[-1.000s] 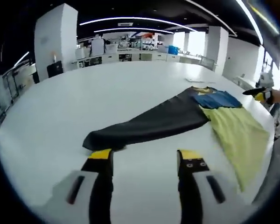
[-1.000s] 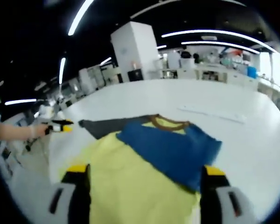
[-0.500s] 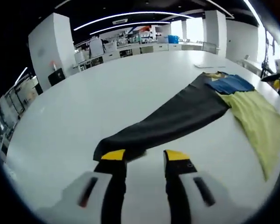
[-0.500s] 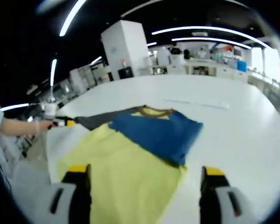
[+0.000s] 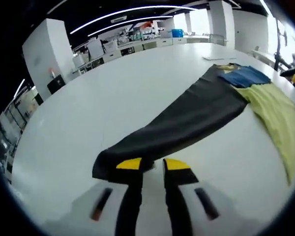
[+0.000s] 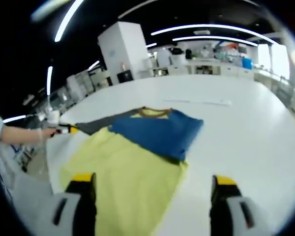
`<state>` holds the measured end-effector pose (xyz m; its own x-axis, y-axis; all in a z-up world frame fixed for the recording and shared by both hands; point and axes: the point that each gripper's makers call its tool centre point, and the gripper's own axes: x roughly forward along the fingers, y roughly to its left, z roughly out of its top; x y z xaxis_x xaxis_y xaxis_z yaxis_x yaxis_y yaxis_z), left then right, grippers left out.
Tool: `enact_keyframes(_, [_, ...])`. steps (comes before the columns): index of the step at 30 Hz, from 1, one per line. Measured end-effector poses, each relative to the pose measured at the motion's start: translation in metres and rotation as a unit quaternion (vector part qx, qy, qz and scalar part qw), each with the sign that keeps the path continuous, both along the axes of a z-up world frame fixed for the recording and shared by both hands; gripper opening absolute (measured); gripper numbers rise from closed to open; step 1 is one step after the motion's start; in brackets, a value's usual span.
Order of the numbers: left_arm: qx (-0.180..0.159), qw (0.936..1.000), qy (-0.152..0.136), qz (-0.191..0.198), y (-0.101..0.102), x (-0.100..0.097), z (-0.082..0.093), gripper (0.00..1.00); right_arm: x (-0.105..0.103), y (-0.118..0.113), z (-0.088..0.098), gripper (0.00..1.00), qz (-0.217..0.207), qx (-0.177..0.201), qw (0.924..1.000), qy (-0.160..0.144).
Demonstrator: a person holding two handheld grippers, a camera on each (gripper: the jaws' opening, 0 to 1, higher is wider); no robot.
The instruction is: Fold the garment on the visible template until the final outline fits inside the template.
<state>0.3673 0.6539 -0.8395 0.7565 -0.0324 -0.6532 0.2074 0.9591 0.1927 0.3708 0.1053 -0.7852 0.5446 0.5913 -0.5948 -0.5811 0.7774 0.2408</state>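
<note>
In the left gripper view, your left gripper (image 5: 151, 164) has its jaws nearly together at the end of the long dark grey sleeve (image 5: 187, 122) on the white worktop (image 5: 113, 98); whether they pinch the cloth, you cannot tell.

In the right gripper view, your right gripper (image 6: 152, 183) is spread wide over the yellow, blue and grey garment (image 6: 132, 157).

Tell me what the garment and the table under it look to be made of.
Garment: soft woven or knit cloth, matte, in yellow, blue and dark grey panels; it lies limp and flat, with a folded blue sleeve and a ribbed-looking brown collar. The exact fibre cannot be told.
Table: a smooth, hard white surface with a faint sheen from the ceiling lights, possibly laminate or painted board.
</note>
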Motion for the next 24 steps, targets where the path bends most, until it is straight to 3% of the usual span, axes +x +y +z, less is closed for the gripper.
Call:
enact_keyframes(3, [-0.014, 0.9997, 0.006, 0.016, -0.005, -0.002, 0.001, 0.06, 0.0, 0.0, 0.001, 0.97, 0.002, -0.003, 1.0, -0.003])
enact_keyframes(10, [-0.003, 0.9998, 0.007, 0.019, -0.006, -0.005, 0.004, 0.01, 0.0, 0.004, 0.001, 0.97, 0.004, 0.002, 1.0, -0.002])
enact_keyframes(18, [-0.022, 0.9991, 0.013, 0.034, -0.009, -0.007, 0.007, 0.0, -0.001, 0.009, 0.001, 0.96, 0.006, 0.007, 1.0, 0.0])
enact_keyframes(24, [-0.021, 0.999, 0.001, 0.04, -0.008, -0.011, 0.016, 0.0, 0.0, 0.009, 0.003, 0.96, 0.005, 0.01, 0.9999, -0.003])
